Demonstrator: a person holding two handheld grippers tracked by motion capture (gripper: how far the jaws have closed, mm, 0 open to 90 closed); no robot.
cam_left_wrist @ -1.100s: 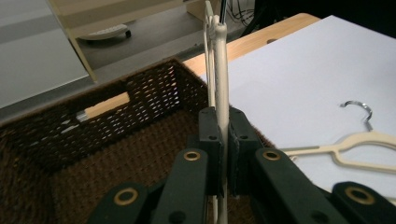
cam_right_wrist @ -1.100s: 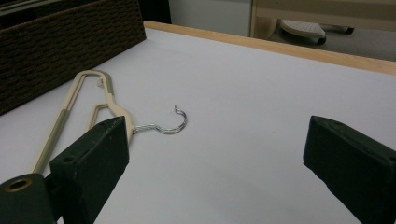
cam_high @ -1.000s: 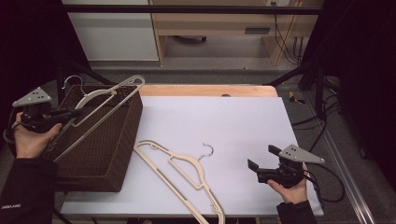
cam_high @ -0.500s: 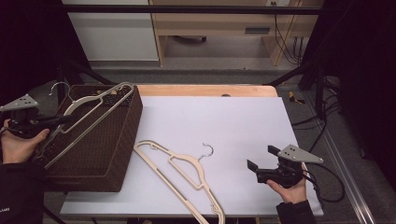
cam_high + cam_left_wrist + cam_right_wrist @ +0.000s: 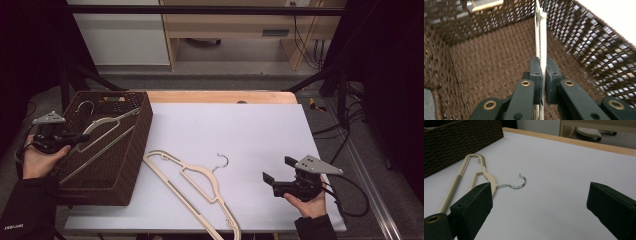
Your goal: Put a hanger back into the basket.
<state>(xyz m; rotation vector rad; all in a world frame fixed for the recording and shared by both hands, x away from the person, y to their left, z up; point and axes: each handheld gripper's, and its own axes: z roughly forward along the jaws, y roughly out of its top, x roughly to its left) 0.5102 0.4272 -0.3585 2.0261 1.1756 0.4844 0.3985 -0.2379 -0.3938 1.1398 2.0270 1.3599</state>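
Observation:
My left gripper [image 5: 82, 138] is shut on a cream plastic hanger [image 5: 102, 137], holding it slanted inside the brown woven basket [image 5: 137, 150] at the table's left. In the left gripper view the pads [image 5: 535, 72] pinch the hanger's thin bar [image 5: 541, 37] just above the basket's floor [image 5: 486, 67]. A second cream hanger [image 5: 192, 182] with a metal hook [image 5: 222, 161] lies flat on the white table top [image 5: 240, 135]. My right gripper [image 5: 272, 172] rests open at the front right, right of that hanger; its view shows the hook [image 5: 517, 183] between its wide jaws but farther off.
The basket sits tilted over the table's left front corner. A wooden strip [image 5: 220, 97] edges the table's far side. Black frame bars [image 5: 320, 75] and cables [image 5: 350, 195] run along the right. White table top spreads between the lying hanger and the far edge.
My left gripper has gone down and carried the hanger from above the basket's rim into the basket. The right gripper and the lying hanger have stayed put.

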